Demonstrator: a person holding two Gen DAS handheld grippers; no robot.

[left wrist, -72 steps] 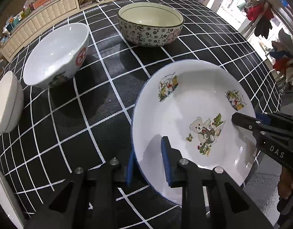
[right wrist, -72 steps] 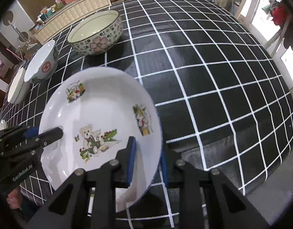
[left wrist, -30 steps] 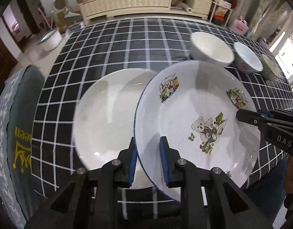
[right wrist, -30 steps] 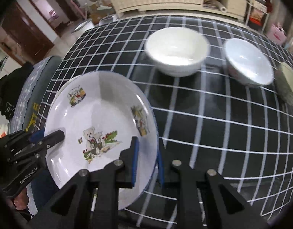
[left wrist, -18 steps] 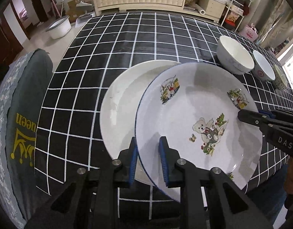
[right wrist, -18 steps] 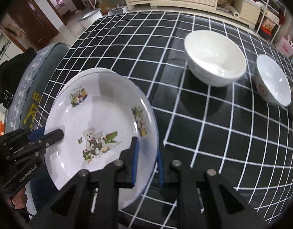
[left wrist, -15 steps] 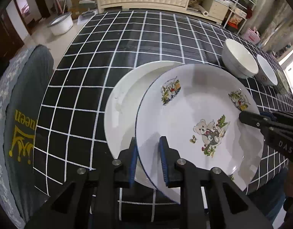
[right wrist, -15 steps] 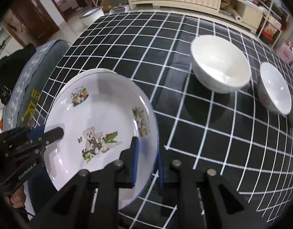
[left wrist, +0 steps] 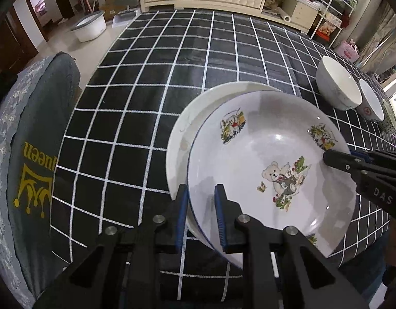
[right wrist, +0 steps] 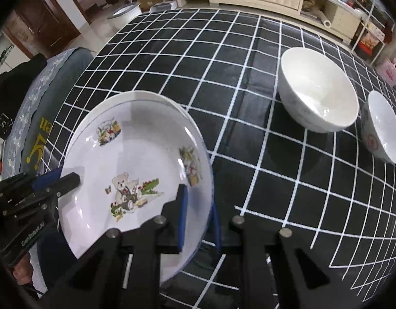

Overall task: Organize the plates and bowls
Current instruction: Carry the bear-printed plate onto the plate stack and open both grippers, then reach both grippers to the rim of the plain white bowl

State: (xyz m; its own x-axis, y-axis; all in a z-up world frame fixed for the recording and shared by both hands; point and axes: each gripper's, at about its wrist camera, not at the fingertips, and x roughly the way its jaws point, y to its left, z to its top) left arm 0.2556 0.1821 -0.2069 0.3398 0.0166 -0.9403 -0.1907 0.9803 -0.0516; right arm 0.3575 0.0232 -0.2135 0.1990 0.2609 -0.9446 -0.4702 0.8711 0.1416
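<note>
Both grippers hold one white plate with a teddy-bear picture [left wrist: 270,159] [right wrist: 136,154] by opposite rims. My left gripper [left wrist: 201,216] is shut on its near-left rim; my right gripper [right wrist: 199,219] is shut on its right rim. The right gripper also shows at the right of the left wrist view [left wrist: 352,164], and the left gripper at the left of the right wrist view [right wrist: 56,182]. The bear plate hangs over a plain white plate [left wrist: 187,128] lying on the black checked table [left wrist: 172,72], covering most of it. I cannot tell whether the two plates touch.
A plain white bowl [right wrist: 319,87] [left wrist: 337,85] and a white bowl with a red mark [right wrist: 383,128] [left wrist: 370,103] stand at the right. A patterned bowl's edge [left wrist: 388,121] lies beyond them. A grey cushioned seat [left wrist: 30,154] sits off the table's left edge.
Both grippers have carried the bear plate leftward from beside the bowls to over the plain white plate, and it now covers more of that plate than half a second ago.
</note>
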